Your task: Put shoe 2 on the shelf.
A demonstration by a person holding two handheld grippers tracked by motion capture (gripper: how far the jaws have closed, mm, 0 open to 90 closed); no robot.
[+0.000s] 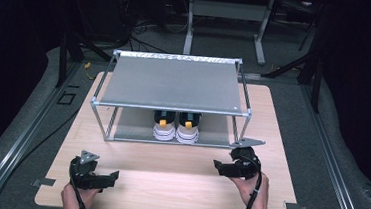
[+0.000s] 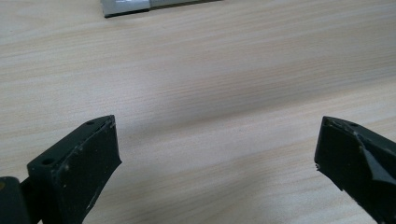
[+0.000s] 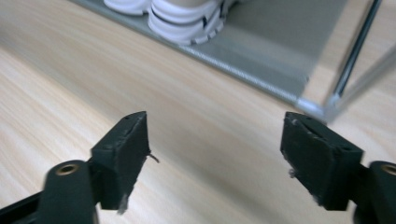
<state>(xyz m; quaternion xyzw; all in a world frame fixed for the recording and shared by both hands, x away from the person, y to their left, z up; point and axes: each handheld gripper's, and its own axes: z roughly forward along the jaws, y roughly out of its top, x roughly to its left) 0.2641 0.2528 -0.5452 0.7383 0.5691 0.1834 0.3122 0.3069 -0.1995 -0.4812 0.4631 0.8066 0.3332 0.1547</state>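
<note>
Near edge of the wooden table [image 1: 167,183]: left gripper [image 1: 112,177] low over bare wood, jaws spread wide, nothing between them. Right gripper [image 1: 217,165] just in front of the rack, jaws also apart and empty.

Beyond: metal shoe rack [image 1: 175,83], two grey shelves in a tube frame, standing mid-table. Lower shelf holds a pair of white sneakers [image 1: 176,129], toes toward the person, side by side and touching, black and yellow at the openings. Top shelf bare.

No brand mark or writing legible on shoes or rack.
</note>
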